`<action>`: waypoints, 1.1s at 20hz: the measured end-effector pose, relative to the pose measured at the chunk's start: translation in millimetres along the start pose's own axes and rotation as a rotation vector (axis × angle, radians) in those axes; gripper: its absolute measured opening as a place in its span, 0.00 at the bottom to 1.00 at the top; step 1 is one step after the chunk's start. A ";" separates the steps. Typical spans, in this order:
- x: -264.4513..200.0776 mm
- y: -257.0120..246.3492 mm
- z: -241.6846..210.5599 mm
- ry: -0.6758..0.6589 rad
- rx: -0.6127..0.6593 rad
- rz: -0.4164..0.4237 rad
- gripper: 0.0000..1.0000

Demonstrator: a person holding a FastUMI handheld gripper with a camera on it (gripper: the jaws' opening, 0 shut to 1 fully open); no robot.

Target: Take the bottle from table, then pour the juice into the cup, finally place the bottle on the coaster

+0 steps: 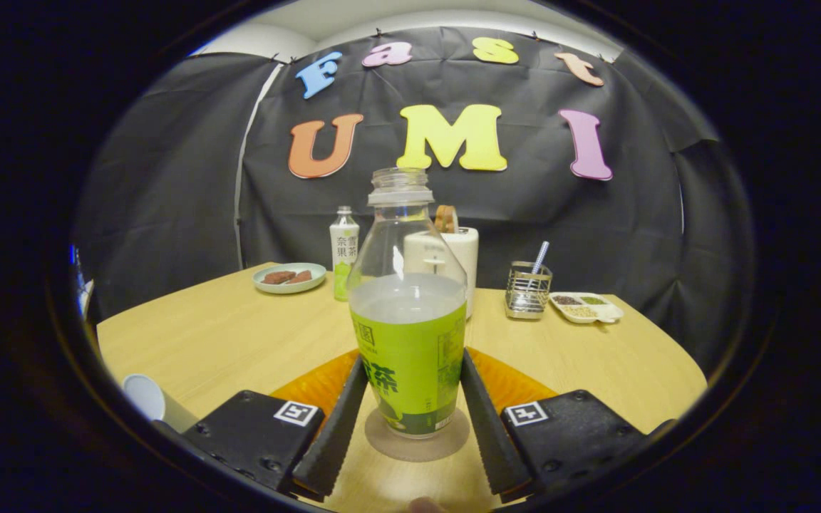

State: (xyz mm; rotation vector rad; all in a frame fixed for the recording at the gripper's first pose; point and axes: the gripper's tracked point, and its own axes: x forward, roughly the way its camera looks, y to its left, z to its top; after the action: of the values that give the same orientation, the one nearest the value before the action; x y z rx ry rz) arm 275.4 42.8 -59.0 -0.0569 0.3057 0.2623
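We see bottle (409, 335) upright, centred on coaster (417, 440) on surface (225, 342); uncapped. Gripper (410, 420) jaws flank its label, w/ slight gaps both sides, so apart, not clamped. Cup (145, 396) left of jaws. We judge: final placement.

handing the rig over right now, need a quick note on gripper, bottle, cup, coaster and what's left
Gripper: fingers on both sides of the bottle; whether they press or have let go is unclear.
Bottle: upright, uncapped, part full, standing on the round coaster, with an orange mat behind.
Cup: on the table beside the left finger.
Done: bottle on coaster.
Left: open the fingers and back away.
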 end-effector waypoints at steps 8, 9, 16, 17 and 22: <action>1.0 -0.1 -11.4 0.016 0.016 0.004 0.88; 0.8 -0.9 -12.4 0.017 0.016 0.003 0.91; -9.2 -2.4 -3.7 -0.011 0.023 -0.017 1.00; -13.5 -2.3 -1.8 -0.018 0.028 -0.022 1.00; -49.1 -3.7 15.3 -0.065 0.037 -0.065 1.00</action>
State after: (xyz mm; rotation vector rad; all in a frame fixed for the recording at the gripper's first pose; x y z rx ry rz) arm 235.7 28.6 -29.4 -0.0214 0.2432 0.1931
